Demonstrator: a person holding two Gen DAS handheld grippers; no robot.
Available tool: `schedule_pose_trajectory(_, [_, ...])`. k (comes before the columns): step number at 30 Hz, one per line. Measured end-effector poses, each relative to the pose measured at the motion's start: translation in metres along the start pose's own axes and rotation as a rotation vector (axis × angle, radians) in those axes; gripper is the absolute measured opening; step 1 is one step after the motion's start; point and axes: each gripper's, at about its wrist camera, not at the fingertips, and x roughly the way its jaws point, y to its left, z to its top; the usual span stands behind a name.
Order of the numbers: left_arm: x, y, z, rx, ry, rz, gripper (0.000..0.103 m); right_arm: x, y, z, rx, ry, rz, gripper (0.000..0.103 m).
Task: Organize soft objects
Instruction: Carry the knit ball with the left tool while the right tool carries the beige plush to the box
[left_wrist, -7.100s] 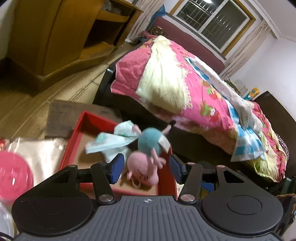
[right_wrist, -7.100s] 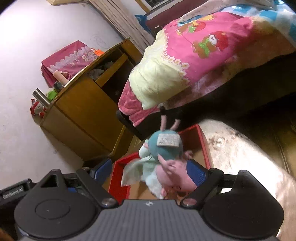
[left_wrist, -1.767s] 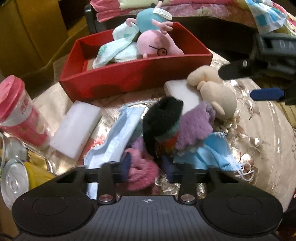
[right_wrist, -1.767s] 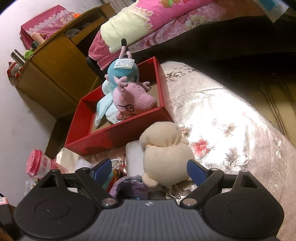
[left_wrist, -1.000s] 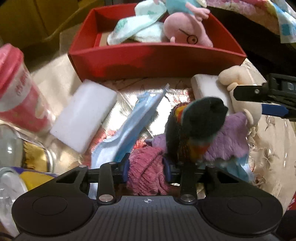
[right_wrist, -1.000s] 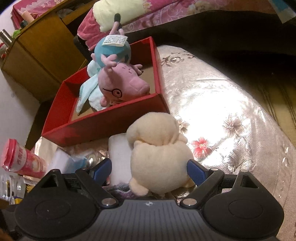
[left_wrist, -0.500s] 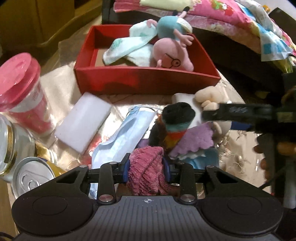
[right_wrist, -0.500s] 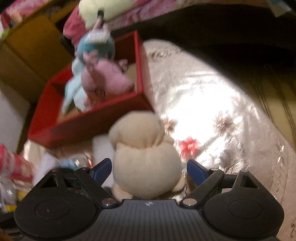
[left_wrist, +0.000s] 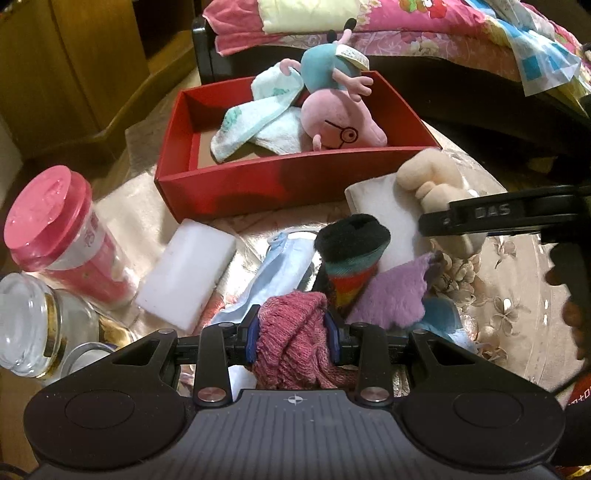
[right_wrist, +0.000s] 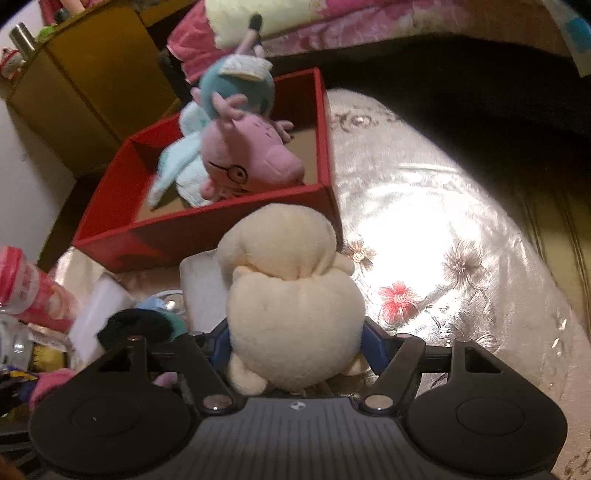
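Observation:
My left gripper (left_wrist: 291, 338) is shut on a pink knitted cloth (left_wrist: 295, 350), held low over the table. Just beyond lie a black-cuffed striped sock (left_wrist: 351, 254), a purple cloth (left_wrist: 395, 295) and a blue face mask (left_wrist: 273, 277). My right gripper (right_wrist: 295, 349) is shut on a cream plush toy (right_wrist: 288, 295), which also shows in the left wrist view (left_wrist: 428, 181). Behind stands a red box (left_wrist: 280, 181), also seen from the right wrist (right_wrist: 207, 236), holding a pink pig plush (left_wrist: 340, 123) and a pale green cloth (left_wrist: 258, 118).
A pink-lidded jar (left_wrist: 55, 229), a glass jar (left_wrist: 26, 325) and a white sponge block (left_wrist: 184, 273) stand at the left. A second white block (left_wrist: 384, 218) lies by the cream plush. A bed (left_wrist: 406, 22) and wooden cabinet (left_wrist: 74, 66) lie behind the table.
My right gripper has closed on the cream plush; it was open around it half a second ago. My left gripper keeps its hold on the pink cloth, lifted off the pile.

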Motion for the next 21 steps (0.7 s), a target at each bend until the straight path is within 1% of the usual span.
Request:
schedule_pose_trajectory(8, [-0.008, -0.006, 0.005, 0.02, -0.032, 0.029, 0.035, -0.037, 0.013, 0.001, -0.039, -0.08, 0.059, 0.04])
schedule_pose_trajectory(12, [-0.008, -0.006, 0.006, 0.021, -0.034, 0.035, 0.035, -0.043, 0.018, 0.002, -0.047, -0.098, 0.089, 0.04])
schedule_pose_trajectory(21, [-0.01, -0.01, 0.012, 0.03, -0.053, 0.056, 0.035, -0.046, 0.026, 0.008, -0.048, -0.128, 0.115, 0.04])
